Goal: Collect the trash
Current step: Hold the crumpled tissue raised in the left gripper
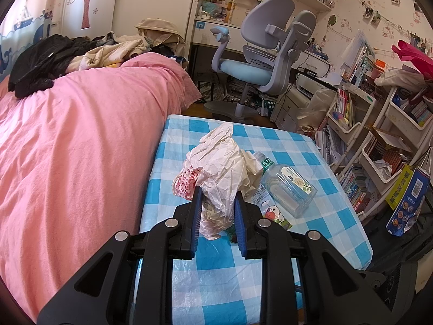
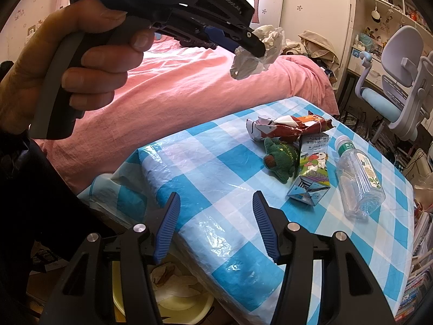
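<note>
Trash is split between the air and the worktop (image 2: 189,168), which wears a blue-and-white checked plastic cover. Crumpled white paper (image 1: 224,168), bunched with a red-printed bit of plastic, is pinched between the blue ribbed pads of the left tool (image 1: 217,197); its jaws stand narrow, pressed onto the wad from both sides. In the right wrist view that same tool is held in a person's hand (image 2: 81,62), raised above the pink bedspread (image 2: 176,86) beside the worktop, with the paper sticking out past its tip.

The right tool (image 2: 216,203) has its jaws spread apart with nothing between them; it hovers over the near corner of the worktop, touching none of the items. Below that corner sits a yellow bin (image 2: 189,303) with crumpled paper already inside.

Lying on the worktop: a crushed brown-and-white wrapper (image 2: 289,128), a flattened drink carton (image 2: 311,173) printed with a cartoon, a clear plastic bottle (image 2: 357,181) on its side with a white cap, and a small green plush toy (image 2: 280,159) touching the carton. The bottle lies just beside the carton.
</note>
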### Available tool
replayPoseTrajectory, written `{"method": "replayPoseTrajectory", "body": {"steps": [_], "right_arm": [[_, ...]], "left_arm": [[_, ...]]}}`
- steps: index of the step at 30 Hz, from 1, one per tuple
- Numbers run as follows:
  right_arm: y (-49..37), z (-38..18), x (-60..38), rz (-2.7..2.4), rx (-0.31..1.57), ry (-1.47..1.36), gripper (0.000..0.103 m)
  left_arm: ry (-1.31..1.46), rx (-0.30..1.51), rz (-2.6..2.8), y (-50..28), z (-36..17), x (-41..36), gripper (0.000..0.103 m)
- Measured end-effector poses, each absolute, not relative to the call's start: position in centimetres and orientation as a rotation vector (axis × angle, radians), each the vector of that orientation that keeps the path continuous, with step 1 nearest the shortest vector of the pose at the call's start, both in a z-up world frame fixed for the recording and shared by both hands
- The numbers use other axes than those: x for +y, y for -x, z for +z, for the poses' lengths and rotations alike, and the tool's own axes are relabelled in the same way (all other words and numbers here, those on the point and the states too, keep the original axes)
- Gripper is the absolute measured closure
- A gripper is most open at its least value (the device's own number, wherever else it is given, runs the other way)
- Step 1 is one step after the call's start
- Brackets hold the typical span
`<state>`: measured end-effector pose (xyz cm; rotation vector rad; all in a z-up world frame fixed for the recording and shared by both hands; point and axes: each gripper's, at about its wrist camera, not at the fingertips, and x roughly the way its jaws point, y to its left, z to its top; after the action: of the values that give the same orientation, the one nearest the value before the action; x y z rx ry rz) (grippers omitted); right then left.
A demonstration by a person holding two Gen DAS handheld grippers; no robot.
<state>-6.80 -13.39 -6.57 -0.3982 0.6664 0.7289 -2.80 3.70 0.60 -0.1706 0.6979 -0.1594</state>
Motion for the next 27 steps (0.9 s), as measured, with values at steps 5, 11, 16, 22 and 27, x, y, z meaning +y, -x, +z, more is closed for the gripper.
{"method": "replayPoseTrajectory", "body": {"steps": [5,11,16,22,27], "right_arm": [[6.75,-6.56,-13.36,0.728,0.667,0.398,0.049],[7.07,-6.83,-13.28,0.731,0.668,0.402,0.049],[7.12,-6.86,-13.26,0.731,0.669,0.403,0.049],[7.11,-6.87,-13.21,0.731,0.670,0.403,0.049],[7.14,-6.88,-13.20,0.731,0.670,0.402,0.049]], "left_arm": [[0.170,0.698,-0.159,2.81,0.61,3.67,0.082],[0.170,0.698,-0.159,2.81,0.62,3.62,0.082],[0.169,0.698,-0.159,2.80,0.62,3.59,0.082],[0.169,0.698,-0.159,2.83,0.61,3.55,0.082],[0.168,0.698,-0.159,2.82,0.62,3.55,0.082]]}}
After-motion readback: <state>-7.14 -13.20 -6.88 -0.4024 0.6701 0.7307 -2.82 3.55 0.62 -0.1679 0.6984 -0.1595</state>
